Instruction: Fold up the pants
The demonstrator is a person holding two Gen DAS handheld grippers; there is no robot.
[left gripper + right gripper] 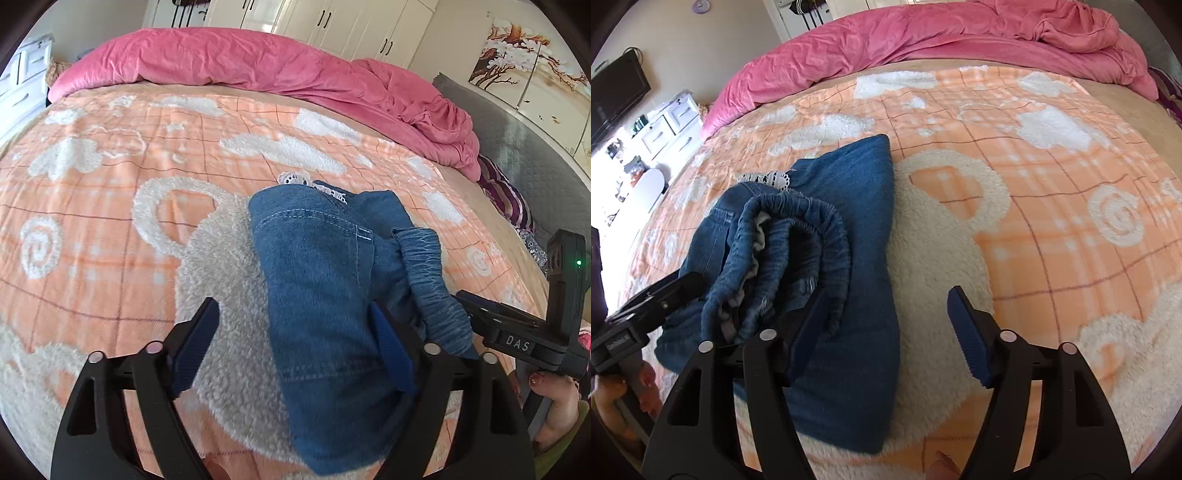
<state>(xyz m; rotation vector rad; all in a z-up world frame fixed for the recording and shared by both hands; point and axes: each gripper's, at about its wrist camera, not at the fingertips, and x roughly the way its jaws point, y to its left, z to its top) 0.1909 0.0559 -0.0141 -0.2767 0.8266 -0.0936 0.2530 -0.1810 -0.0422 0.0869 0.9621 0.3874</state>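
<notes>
Blue denim, soft and faded, made up the pants [317,295], which lay folded into a thick, rounded bundle near the middle of the bed, on the fleecy cream patch of the orange checked blanket [110,229]. Its gathered elastic waistband [798,251] curled in ruffled loops on top, and a strip of white lace [772,180] peeked out at the far end of the bundle. A rumpled pink duvet [258,66] was heaped along the bed's far edge. Your left gripper [295,343] pointed steeply down with its claw spread wide: one blue ribbed pad stood over bare fleece, while the other lay against the denim, pinching nothing. Your right gripper [886,332] tilted down likewise, its claw also spread, one pad beside the waistband's folds and the other over the fleece. Your right hand [554,406] wrapped the black handle at the bundle's side.
</notes>
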